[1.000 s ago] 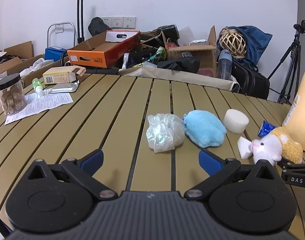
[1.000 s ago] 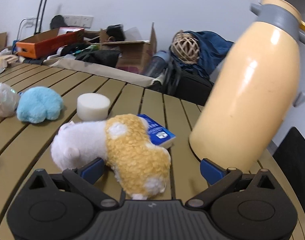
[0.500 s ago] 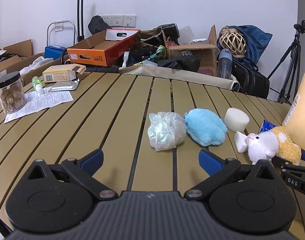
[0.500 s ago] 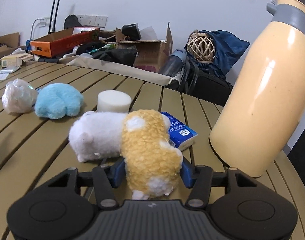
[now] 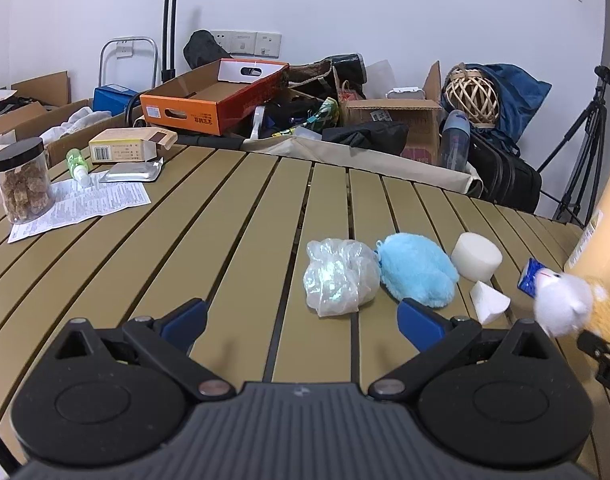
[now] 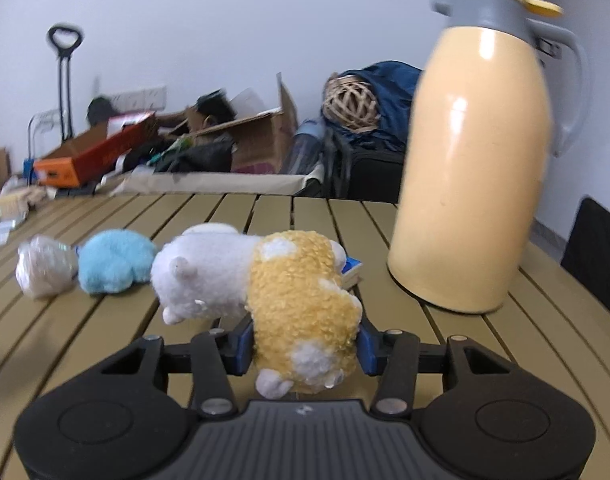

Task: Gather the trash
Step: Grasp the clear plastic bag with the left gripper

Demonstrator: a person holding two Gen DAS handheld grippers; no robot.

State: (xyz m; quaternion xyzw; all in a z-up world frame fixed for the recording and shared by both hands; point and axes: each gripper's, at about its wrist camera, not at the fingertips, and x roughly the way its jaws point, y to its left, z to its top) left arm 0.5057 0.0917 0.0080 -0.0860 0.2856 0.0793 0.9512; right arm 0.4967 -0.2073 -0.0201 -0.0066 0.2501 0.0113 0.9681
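Slatted bench (image 6: 105, 328): right hand-held gripper (image 6: 303, 346) closing, clenched on plush toy (image 6: 265, 280); left hand-held gripper (image 5: 301, 316) released near crumpled plastic bag (image 5: 339, 276).

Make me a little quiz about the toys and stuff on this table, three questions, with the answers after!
1. True or false: the right gripper has the white and yellow plush toy between its fingers.
2. What lies right next to the crumpled plastic bag on the slatted table?
A. a jar
B. the blue fluffy toy
C. the yellow flask
3. Fill in: the left gripper holds ____.

Key
1. True. Its blue pads press the toy's yellow end, and the jaws are closing more.
2. B. The jar stands far off on a printed paper sheet.
3. Nothing. Its jaws stand wide open above bare table.
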